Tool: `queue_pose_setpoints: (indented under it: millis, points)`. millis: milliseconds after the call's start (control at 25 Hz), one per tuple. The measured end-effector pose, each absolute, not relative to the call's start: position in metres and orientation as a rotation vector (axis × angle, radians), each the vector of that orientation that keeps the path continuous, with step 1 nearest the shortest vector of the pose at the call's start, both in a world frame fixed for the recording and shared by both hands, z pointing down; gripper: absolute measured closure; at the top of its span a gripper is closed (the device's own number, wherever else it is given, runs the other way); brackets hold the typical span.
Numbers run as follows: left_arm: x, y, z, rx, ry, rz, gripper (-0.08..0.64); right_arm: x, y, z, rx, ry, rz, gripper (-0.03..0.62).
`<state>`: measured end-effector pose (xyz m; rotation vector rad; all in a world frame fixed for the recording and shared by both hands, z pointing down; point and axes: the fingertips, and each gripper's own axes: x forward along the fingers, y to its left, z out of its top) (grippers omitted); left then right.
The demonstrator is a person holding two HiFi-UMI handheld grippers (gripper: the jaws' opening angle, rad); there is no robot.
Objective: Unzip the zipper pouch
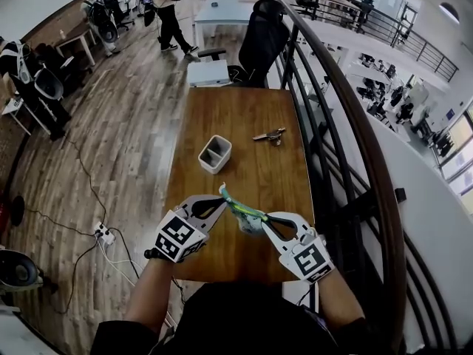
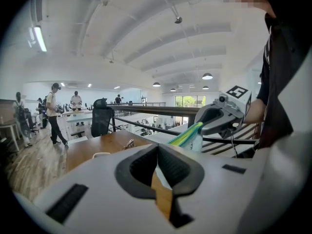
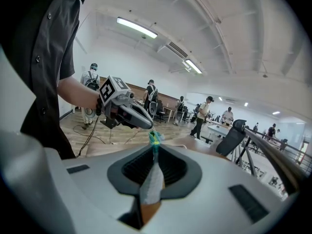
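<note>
The zipper pouch (image 1: 241, 210), striped green, blue and yellow, hangs stretched between my two grippers above the near end of the wooden table (image 1: 244, 109). My right gripper (image 1: 260, 219) is shut on the pouch's body; in the right gripper view the pale fabric (image 3: 151, 182) stands pinched between its jaws (image 3: 156, 148). My left gripper (image 1: 222, 200) is shut at the pouch's far upper end, where the zipper strip (image 2: 185, 135) runs in from the right gripper (image 2: 204, 126). The pull itself is too small to see. The left gripper's tip (image 3: 148, 126) meets the green end (image 3: 154, 137).
A white two-compartment holder (image 1: 215, 154) stands mid-table and a small bunch of keys (image 1: 269, 134) lies beyond it to the right. A dark railing (image 1: 334, 124) runs along the table's right side. A black office chair (image 1: 260, 43) and a white box (image 1: 208, 72) are at the far end.
</note>
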<state>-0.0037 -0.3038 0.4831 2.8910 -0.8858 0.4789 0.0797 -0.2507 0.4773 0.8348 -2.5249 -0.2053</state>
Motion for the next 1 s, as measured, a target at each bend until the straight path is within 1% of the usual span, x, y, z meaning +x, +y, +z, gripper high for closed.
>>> queue_pose_setpoints:
  millis: [480,1000]
  points:
    - [-0.03,-0.319,0.484,2.846,-0.989,0.475,0.546,0.09,-0.258,0.477,0.895,-2.515,-0.185,0.561]
    - [-0.039,-0.336,0.489,2.804,-1.013,0.478,0.545,0.09,-0.27,0.479,0.897,-2.504,-0.175,0.561]
